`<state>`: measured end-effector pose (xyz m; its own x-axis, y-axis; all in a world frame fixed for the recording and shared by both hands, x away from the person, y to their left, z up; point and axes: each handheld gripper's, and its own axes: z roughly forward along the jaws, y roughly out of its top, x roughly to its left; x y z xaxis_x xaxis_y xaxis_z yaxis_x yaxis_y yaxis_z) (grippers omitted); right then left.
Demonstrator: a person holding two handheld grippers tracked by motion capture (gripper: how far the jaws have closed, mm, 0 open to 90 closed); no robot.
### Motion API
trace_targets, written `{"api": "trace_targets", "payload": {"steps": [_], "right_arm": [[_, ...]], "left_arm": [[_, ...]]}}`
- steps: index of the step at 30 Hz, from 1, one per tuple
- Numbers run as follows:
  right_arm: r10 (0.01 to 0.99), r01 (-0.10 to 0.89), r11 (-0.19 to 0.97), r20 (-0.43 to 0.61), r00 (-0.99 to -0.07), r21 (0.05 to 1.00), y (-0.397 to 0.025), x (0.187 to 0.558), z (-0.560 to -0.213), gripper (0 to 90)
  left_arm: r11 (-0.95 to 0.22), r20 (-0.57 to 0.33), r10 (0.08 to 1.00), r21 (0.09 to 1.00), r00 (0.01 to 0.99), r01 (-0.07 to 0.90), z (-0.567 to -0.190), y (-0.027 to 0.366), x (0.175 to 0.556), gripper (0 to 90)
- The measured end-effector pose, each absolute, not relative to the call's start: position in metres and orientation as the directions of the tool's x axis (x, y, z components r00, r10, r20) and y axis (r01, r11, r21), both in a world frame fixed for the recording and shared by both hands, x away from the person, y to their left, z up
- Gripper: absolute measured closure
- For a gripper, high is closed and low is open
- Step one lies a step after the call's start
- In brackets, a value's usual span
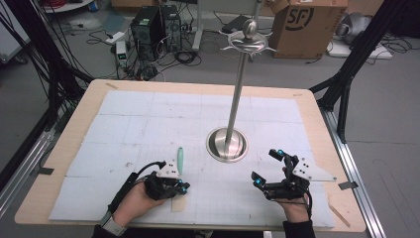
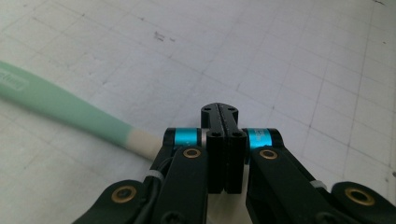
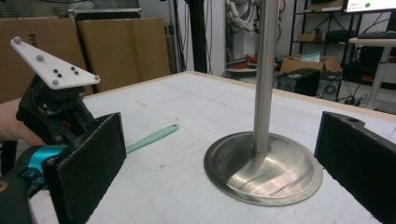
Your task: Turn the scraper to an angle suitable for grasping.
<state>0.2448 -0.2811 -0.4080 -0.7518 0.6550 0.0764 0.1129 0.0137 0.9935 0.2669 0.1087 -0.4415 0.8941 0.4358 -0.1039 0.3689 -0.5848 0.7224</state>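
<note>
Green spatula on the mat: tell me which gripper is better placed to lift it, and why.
Left. The left gripper sits right at the green spatula, whose pale end lies beside its shut jaws. The right gripper is open but farther off, near the metal stand.

Readable markings: one logo

A cardboard box (image 1: pixel 308 22) on the floor beyond the tabletop carries a dark "SF" logo on its side. The pale print on the green handle (image 2: pixel 56 102) is too blurred to read.

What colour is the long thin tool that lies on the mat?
Mint green with a cream-white end, best seen in the left gripper view.
</note>
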Motion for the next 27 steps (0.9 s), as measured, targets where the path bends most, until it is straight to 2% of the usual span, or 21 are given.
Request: {"api": "trace_targets", "payload": {"steps": [13, 20, 23, 25, 26, 27], "right_arm": [[0.665, 0.119, 0.032, 0.068, -0.744, 0.992, -0.283, 0.239, -0.409, 1.1], [0.659, 0.121, 0.047, 0.060, -0.750, 0.992, -0.280, 0.239, -0.409, 1.1], [0.659, 0.123, 0.046, 0.063, -0.750, 0.991, -0.280, 0.239, -0.409, 1.1], [0.658, 0.124, 0.046, 0.064, -0.751, 0.991, -0.280, 0.239, -0.409, 1.1], [0.657, 0.125, 0.045, 0.065, -0.751, 0.991, -0.280, 0.239, -0.409, 1.1], [0.657, 0.125, 0.044, 0.065, -0.751, 0.991, -0.280, 0.239, -0.409, 1.1]], "left_arm": [[-0.594, -0.089, 0.472, 0.703, 0.877, 0.391, -0.438, 0.162, 0.260, 89.8], [-0.568, -0.119, 0.496, 0.705, 0.860, 0.425, -0.437, 0.178, 0.262, 89.8], [-0.518, -0.095, 0.544, 0.743, 0.834, 0.423, -0.431, 0.186, 0.268, 89.8], [-0.487, -0.064, 0.611, 0.755, 0.789, 0.439, -0.427, 0.195, 0.277, 89.7], [-0.455, -0.047, 0.676, 0.758, 0.735, 0.467, -0.426, 0.205, 0.290, 89.8], [-0.455, -0.047, 0.676, 0.758, 0.735, 0.467, -0.426, 0.205, 0.290, 89.8]]}}
